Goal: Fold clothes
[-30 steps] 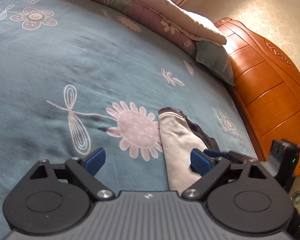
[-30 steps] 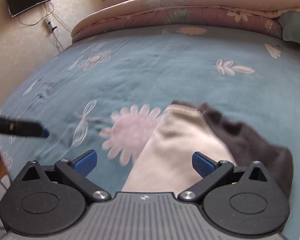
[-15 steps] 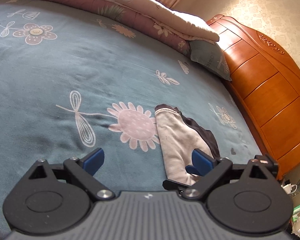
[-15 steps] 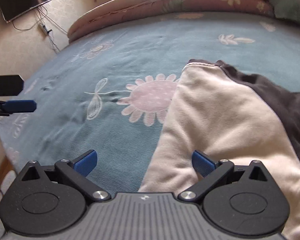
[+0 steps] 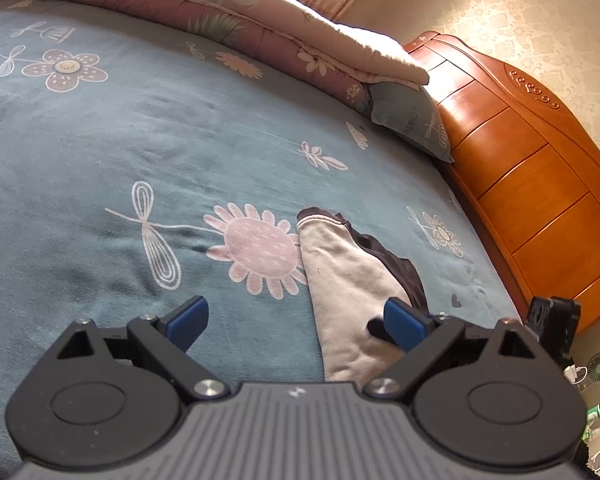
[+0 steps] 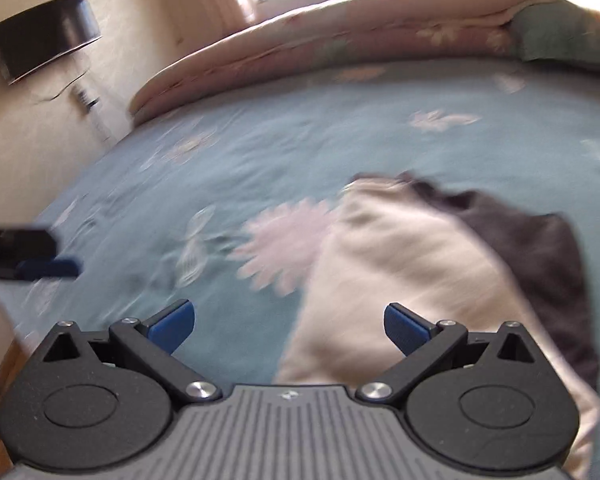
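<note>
The teal flowered bedsheet spreads under me; on it the folded cream-and-dark garment lies beside a pink flower print, while my left gripper and right gripper both gape empty above it

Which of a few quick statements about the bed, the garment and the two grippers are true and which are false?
1. The cream and dark brown garment lies on the teal floral bedsheet. True.
2. The left gripper is clamped on the garment. False: its jaws are open and hold nothing.
3. The right gripper is open. True.
4. The folded pink floral quilt covers the garment. False: it lies along the far edge of the bed, apart from the garment.
5. An orange wooden headboard stands beside the bed. True.
</note>
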Demonstrator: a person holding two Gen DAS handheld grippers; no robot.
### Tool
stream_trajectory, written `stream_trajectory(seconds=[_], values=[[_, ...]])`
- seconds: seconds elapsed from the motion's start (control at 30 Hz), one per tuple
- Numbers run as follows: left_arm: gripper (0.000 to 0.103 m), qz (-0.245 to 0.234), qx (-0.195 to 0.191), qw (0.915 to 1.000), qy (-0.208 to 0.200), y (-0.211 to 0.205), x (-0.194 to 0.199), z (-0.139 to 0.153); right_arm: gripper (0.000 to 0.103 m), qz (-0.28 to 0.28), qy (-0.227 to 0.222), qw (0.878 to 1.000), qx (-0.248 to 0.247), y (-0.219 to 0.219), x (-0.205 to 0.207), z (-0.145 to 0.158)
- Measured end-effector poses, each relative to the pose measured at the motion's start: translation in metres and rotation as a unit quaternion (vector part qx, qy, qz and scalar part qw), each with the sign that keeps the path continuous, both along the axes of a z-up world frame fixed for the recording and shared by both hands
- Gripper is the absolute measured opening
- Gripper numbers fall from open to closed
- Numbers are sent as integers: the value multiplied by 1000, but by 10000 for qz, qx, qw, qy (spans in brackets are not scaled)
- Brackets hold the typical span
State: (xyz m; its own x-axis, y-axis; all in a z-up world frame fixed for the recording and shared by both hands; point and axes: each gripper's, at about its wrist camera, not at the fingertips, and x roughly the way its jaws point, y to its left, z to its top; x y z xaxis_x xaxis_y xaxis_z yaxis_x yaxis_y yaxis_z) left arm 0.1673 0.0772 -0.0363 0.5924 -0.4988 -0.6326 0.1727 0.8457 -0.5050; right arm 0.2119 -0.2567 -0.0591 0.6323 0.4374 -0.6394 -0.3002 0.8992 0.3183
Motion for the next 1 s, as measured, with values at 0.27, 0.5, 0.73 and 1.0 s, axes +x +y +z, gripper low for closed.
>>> stream_trajectory(seconds=[0.27, 0.5, 0.73, 1.0], values=[[94, -226, 51, 9994, 272, -20, 6, -10, 103, -176, 695, 9944, 776, -52, 9, -17], [94, -758, -260, 9954, 524, -70, 20, -15, 103, -30, 929, 9880, 1235, -92, -21, -10], [94, -1033, -67, 9935, 481, -110, 21, -5, 103, 848, 1216, 9758, 1606, -73, -60, -24], [94, -829, -56, 9959, 361, -95, -3, 5, 103, 2004, 1091, 9731, 331, 18, -96, -44]])
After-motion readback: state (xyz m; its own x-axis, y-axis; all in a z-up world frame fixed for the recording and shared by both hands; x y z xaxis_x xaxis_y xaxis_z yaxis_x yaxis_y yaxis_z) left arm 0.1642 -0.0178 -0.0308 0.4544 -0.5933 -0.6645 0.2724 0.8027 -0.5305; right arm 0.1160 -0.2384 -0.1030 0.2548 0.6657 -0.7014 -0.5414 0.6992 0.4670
